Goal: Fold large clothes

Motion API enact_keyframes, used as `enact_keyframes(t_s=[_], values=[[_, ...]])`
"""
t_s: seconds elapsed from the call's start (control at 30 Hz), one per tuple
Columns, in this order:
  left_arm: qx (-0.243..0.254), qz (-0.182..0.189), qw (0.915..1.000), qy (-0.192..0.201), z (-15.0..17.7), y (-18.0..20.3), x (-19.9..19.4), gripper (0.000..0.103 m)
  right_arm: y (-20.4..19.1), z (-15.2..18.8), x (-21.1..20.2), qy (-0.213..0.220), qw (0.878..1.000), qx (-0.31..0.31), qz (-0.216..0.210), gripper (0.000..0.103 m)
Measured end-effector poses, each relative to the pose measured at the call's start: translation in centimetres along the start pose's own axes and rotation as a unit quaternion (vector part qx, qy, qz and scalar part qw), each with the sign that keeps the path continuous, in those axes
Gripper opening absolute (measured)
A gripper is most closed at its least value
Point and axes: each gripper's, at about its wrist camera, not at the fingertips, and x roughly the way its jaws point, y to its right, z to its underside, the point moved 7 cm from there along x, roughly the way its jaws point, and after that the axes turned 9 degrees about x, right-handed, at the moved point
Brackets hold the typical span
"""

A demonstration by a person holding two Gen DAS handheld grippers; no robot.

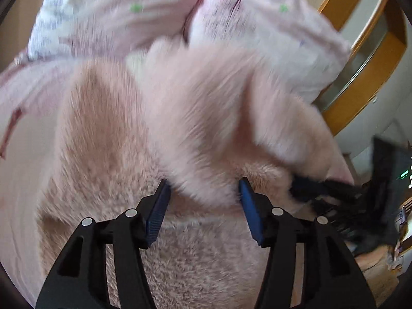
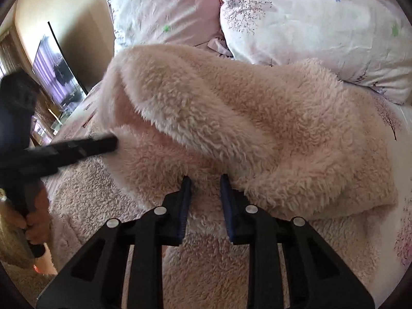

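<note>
Pink fleece garment (image 2: 231,118) lies spread on a bed (image 2: 401,206) covered in a pale sheet printed with small trees, its far edge reaching the two floral pillows (image 2: 309,25) at the head. One fluffy flap is doubled over the rest, forming a thick raised fold that runs from the far left towards the near right; under it a flatter layer stretches to the near edge. The right gripper (image 2: 204,180) points down at the near edge of that fold, its blue pads a small way apart, fleece showing in the gap but nothing pinched. In the left wrist view the picture is blurred; the left gripper (image 1: 204,182) has its jaws standing wide, a hump of the fold (image 1: 206,128) bulging between the pads without being squeezed. The left gripper appears in the right wrist view too, at the left, its dark tip at the fold's left end, held by a hand (image 2: 36,221). A dark screen (image 2: 56,72) stands left of the bed, wooden trim (image 1: 360,77) to the right.
</note>
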Motion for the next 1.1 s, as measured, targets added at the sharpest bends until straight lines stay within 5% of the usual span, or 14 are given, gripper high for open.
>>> enact_keyframes(t_s=[0.13, 0.23, 0.4, 0.53, 0.63, 0.7, 0.77, 0.87, 1.1], values=[[-0.002, 0.003, 1.0000, 0.006, 0.2, -0.4, -0.2, 0.056, -1.7, -3.6, -4.1, 0.090, 0.995, 0.011, -0.045, 0.025], [-0.003, 0.003, 1.0000, 0.005, 0.2, -0.6, 0.0, 0.056, -2.7, -5.7, -4.9, 0.108, 0.992, 0.017, -0.071, 0.025], [-0.004, 0.004, 0.9999, 0.010, 0.4, -0.6, -0.1, 0.056, -4.0, -6.5, -0.5, 0.061, 0.996, 0.004, -0.063, 0.025], [-0.003, 0.007, 0.9999, 0.011, 0.7, -0.7, -0.3, 0.056, -2.3, -3.6, 5.8, -0.048, 0.998, 0.027, -0.030, 0.022], [0.001, 0.015, 0.9998, 0.013, 1.0, -0.8, -0.8, 0.056, -2.4, -3.4, 6.1, -0.037, 0.999, 0.013, -0.028, 0.022], [0.002, 0.021, 0.9996, 0.017, 1.5, -0.9, -1.7, 0.056, -2.8, -3.4, 5.1, -0.038, 0.999, 0.013, -0.032, 0.027], [0.003, 0.024, 0.9994, 0.025, 2.2, -1.5, -3.0, 0.064, -3.2, -3.3, 2.6, -0.026, 0.998, 0.011, -0.057, 0.054], [0.017, 0.006, 0.9987, 0.048, 3.6, -3.0, -5.9, 0.077, -2.6, -2.7, -1.7, 0.012, 0.997, 0.002, -0.073, 0.073], [0.025, -0.051, 0.9949, 0.084, 8.3, -4.9, -13.0, 0.094, 4.1, 2.2, -9.4, 0.012, 0.992, 0.064, -0.112, 0.081]])
